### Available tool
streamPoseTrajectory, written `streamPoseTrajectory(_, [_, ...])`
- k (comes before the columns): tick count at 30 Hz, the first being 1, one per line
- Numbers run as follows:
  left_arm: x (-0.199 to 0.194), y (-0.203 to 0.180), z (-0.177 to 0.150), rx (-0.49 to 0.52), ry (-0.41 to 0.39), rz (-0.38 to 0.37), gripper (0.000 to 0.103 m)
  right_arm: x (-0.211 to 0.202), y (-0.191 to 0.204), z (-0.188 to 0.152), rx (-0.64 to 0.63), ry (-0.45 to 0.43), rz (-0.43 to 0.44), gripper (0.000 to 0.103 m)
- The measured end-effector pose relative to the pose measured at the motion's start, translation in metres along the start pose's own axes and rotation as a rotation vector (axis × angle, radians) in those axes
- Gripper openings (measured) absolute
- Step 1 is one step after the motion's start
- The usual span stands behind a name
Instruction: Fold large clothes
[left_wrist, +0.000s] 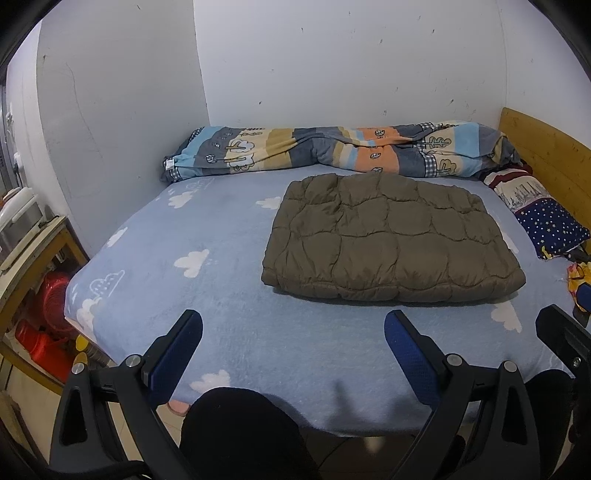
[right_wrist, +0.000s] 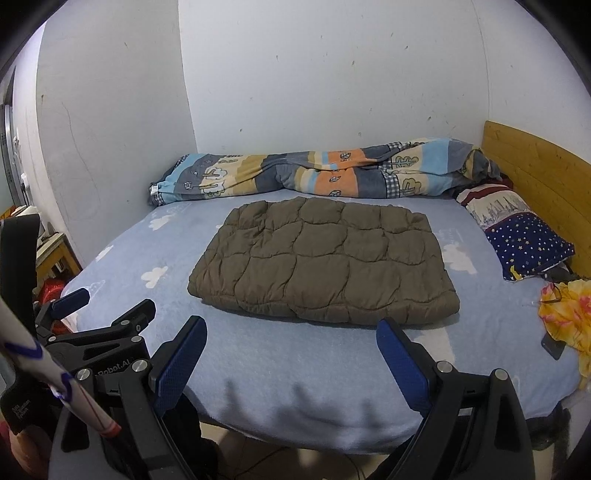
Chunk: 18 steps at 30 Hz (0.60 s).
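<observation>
An olive-brown quilted garment (left_wrist: 391, 236) (right_wrist: 325, 258) lies folded into a flat rectangle on the light blue cloud-print bed sheet (left_wrist: 207, 302) (right_wrist: 295, 362). My left gripper (left_wrist: 293, 319) hangs open over the bed's near edge, well short of the garment, with nothing between its blue pads. My right gripper (right_wrist: 291, 326) is open too, its fingertips just in front of the garment's near edge, empty. In the right wrist view the left gripper (right_wrist: 88, 306) shows at the left, beside a white sleeve (right_wrist: 44, 373).
A rolled striped quilt (left_wrist: 332, 151) (right_wrist: 314, 173) lies along the back wall. Pillows (left_wrist: 539, 210) (right_wrist: 517, 232) rest against the wooden headboard (right_wrist: 535, 173) on the right. A yellow cloth (right_wrist: 565, 314) and a phone (right_wrist: 553, 346) sit at the right edge. A wooden stand with red basins (left_wrist: 44, 325) is on the left.
</observation>
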<state>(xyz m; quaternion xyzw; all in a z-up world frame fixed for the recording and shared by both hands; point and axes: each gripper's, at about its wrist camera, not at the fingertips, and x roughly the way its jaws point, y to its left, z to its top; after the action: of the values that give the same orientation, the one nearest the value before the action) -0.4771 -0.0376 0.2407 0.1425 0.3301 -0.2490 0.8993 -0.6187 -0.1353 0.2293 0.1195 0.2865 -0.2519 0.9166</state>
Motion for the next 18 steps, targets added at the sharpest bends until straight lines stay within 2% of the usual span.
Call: streamPoseTrajectory(18, [0.0066, -0.0009, -0.0024, 0.003, 0.016, 0.007, 0.098, 0.0068, -0.0046, -0.0048, 0.009, 0.022, -0.002, 0.095])
